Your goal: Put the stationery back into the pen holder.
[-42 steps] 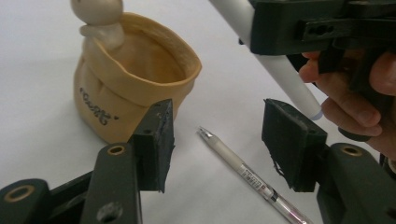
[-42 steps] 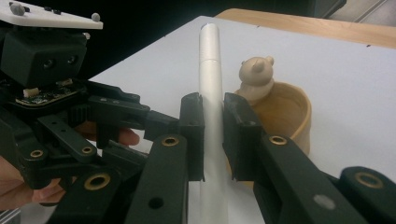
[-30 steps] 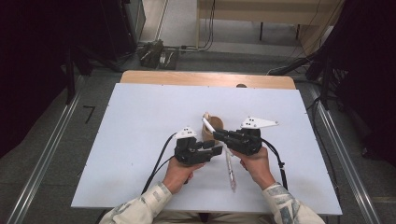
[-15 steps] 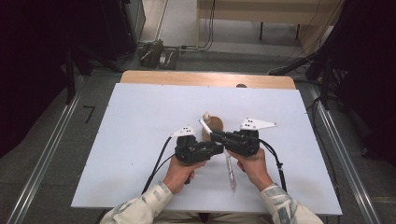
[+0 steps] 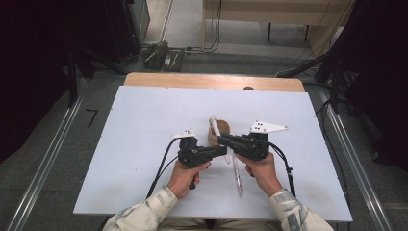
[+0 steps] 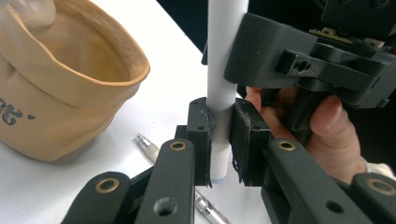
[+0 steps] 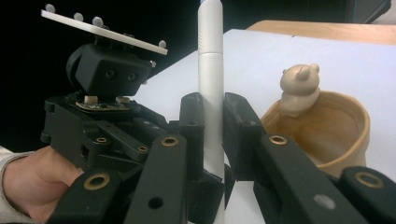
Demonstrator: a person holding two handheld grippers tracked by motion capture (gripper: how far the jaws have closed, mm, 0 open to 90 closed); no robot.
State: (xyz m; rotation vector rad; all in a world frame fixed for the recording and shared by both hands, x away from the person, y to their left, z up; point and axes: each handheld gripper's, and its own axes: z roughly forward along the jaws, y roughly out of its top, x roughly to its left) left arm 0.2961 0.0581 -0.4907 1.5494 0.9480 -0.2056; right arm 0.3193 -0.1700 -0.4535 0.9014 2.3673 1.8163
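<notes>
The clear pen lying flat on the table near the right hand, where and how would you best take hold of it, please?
Grip the clear pen at mid-barrel, coming straight down with the jaws across its narrow width. It lies flat, pointing away from the person, so only its long sides offer a pinch. Both the left gripper and right gripper are shut on the white pen, so one must release first.

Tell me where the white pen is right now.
The white pen stands upright at the table's near centre, clamped by both the left gripper and the right gripper, just beside the tan bear-topped cup.
</notes>
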